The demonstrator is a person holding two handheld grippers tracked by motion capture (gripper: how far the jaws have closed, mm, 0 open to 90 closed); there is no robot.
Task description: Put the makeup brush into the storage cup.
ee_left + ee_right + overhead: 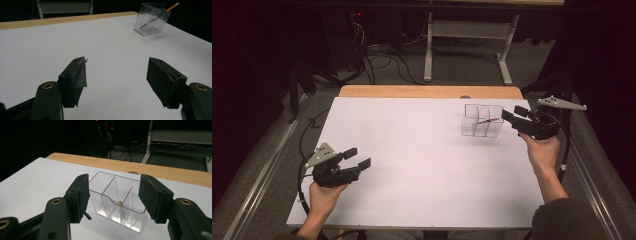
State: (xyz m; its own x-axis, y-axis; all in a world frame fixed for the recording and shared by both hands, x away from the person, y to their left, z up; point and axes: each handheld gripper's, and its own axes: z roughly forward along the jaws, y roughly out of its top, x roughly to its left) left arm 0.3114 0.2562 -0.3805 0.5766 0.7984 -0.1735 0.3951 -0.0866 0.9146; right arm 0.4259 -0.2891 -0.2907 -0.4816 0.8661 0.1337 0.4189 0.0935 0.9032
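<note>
A clear plastic organizer box (482, 120) with several compartments stands at the far right of the white table (412, 165). A thin wooden stick (490, 120) leans in it, its tip poking out over the rim (172, 7); its end shows inside the box (120, 202). My right gripper (516, 116) hovers open just right of the box, and its jaws frame the box (117, 200) without touching it. My left gripper (358, 158) rests open near the table's front left, with nothing between its jaws (117, 80).
A wooden strip (430, 91) runs along the table's far edge. Beyond it are a white-legged table frame (467, 45) and cables (382, 62) on the floor. Metal rails (262, 170) flank the table on both sides.
</note>
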